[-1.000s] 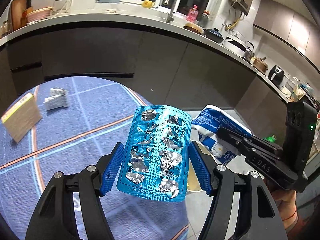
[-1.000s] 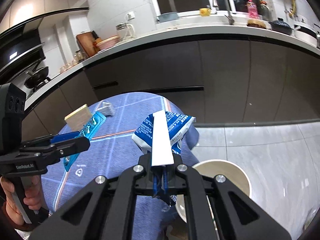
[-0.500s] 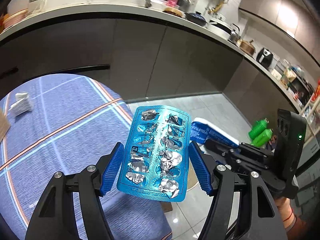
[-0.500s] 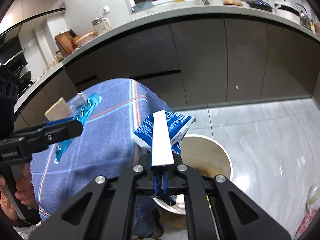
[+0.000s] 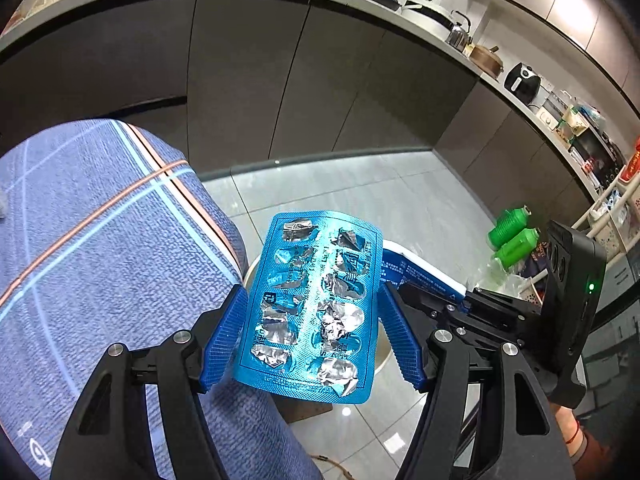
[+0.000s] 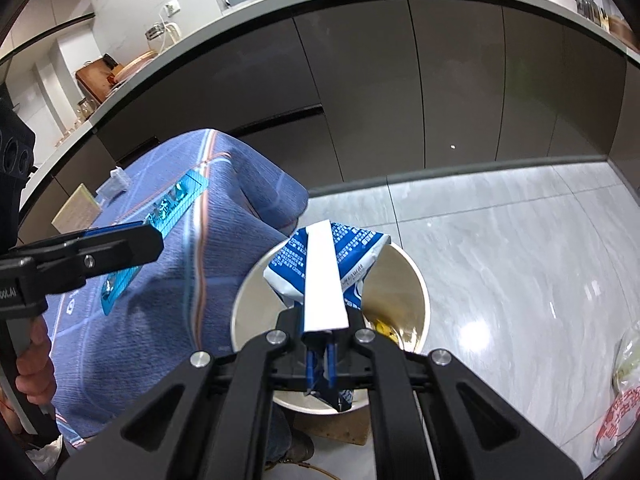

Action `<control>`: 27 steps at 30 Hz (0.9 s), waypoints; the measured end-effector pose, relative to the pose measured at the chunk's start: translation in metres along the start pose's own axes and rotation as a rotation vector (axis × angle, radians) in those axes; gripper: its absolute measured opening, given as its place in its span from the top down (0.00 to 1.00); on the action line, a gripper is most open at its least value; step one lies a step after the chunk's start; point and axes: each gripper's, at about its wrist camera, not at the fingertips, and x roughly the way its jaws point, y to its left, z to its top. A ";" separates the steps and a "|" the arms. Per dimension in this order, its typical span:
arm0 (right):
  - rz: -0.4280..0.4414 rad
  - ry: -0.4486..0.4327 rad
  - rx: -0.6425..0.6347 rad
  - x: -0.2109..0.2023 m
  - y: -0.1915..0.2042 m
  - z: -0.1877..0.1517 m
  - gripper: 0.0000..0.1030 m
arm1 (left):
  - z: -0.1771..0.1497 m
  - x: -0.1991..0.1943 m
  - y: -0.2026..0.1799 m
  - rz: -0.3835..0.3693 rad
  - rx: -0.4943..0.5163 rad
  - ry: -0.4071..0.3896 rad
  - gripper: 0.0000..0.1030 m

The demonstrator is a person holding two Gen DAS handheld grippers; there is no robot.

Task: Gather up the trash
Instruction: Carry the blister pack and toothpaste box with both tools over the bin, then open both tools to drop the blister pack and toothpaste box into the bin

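Note:
A blue blister pack with torn foil pockets stands upright between the blue pads of my left gripper, which is shut on it at the edge of the blue-clothed table. My right gripper is shut on a blue-and-white carton, which hangs over the mouth of a round cream bin on the floor. In the right wrist view the left gripper and the blister pack are over the table, left of the bin. The left wrist view has the carton just right of the pack.
A wooden block and small packets lie far back on the table. Two green bottles stand on the floor by a rack. A printed plastic bag lies right of the bin. Dark cabinets run behind.
Both grippers have moved down and to the right, from over the table to its edge. The bin has come into full view under the carton. Both grips are unchanged.

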 end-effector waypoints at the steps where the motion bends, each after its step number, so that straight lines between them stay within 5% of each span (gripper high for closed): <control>1: -0.001 0.006 0.005 0.003 -0.002 -0.001 0.94 | 0.001 0.004 0.001 0.001 -0.001 0.006 0.38; 8: -0.013 0.024 -0.013 0.019 -0.010 -0.007 0.88 | 0.009 0.031 -0.004 -0.002 0.015 0.041 0.36; 12: -0.053 0.015 -0.026 0.023 -0.014 -0.008 0.66 | 0.015 0.042 -0.007 0.022 0.017 0.041 0.20; 18: -0.095 -0.010 -0.039 0.018 -0.022 -0.004 0.56 | 0.022 0.046 0.002 0.026 -0.024 0.034 0.15; 27: -0.068 -0.038 -0.049 0.010 -0.019 -0.001 0.19 | 0.024 0.034 0.016 0.058 -0.081 0.004 0.08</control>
